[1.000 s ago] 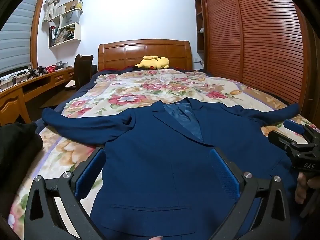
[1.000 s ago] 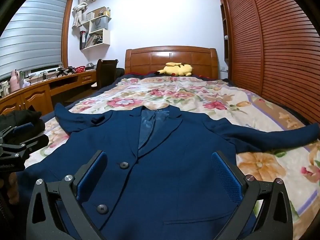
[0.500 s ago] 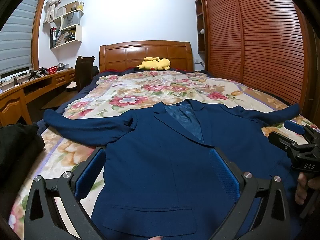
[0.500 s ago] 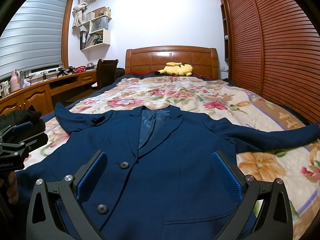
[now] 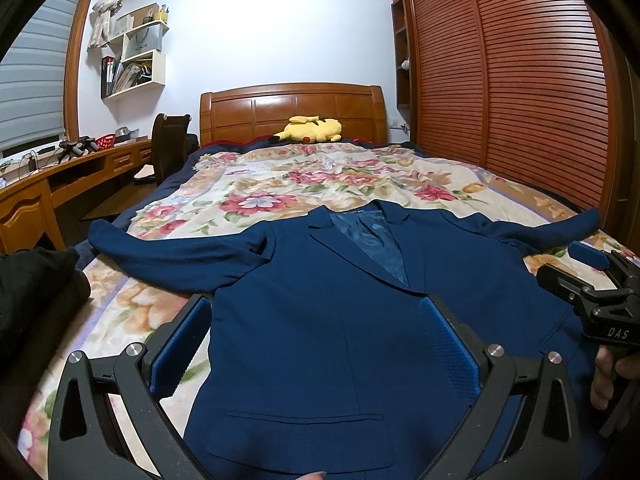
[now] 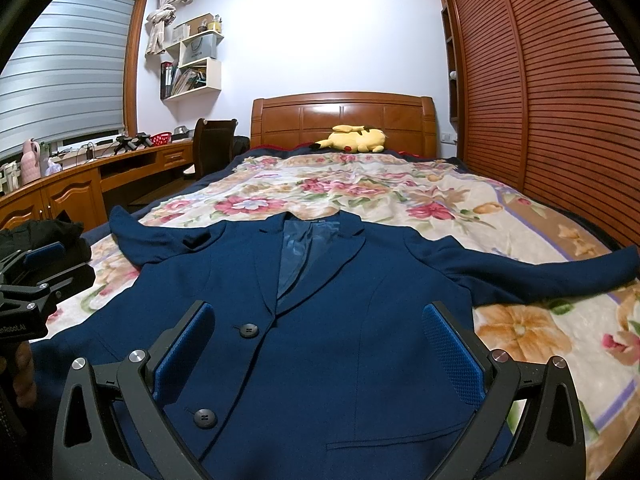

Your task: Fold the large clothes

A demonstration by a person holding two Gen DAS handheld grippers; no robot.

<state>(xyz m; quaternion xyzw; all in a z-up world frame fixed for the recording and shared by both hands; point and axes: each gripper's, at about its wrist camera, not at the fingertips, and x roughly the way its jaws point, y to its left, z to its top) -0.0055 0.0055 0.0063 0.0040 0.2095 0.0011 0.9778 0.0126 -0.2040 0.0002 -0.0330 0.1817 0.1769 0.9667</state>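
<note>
Change over the last second: both views have shifted only slightly; the blue jacket (image 5: 328,320) has not been displaced. No fold has begun, so the task appears to be at the approach stage.

Left to right:

1. A dark garment pile (image 5: 36,292) lies at the left bed edge, beside the jacket's left-hand sleeve (image 5: 168,252), which extends flat across the bed.
2. The left claw (image 5: 316,344) hovers over the lower front panel with its jaws spread wide, gripping nothing.
3. The jacket lies face up, collar toward the headboard, two buttons (image 6: 249,330) visible.
4. The right claw (image 6: 318,350) hovers over the other front panel, jaws likewise apart and empty.
5. The right-hand sleeve (image 6: 540,276) reaches toward the wardrobe side.

Surface: a floral bedspread (image 6: 360,188), soft and likely to yield under pressure. Room: wooden tabletop (image 6: 100,168) and window blind at left, headboard (image 6: 344,120) with a yellow plush toy (image 6: 356,138) at centre, slatted wardrobe doors (image 6: 560,100) at right.
</note>
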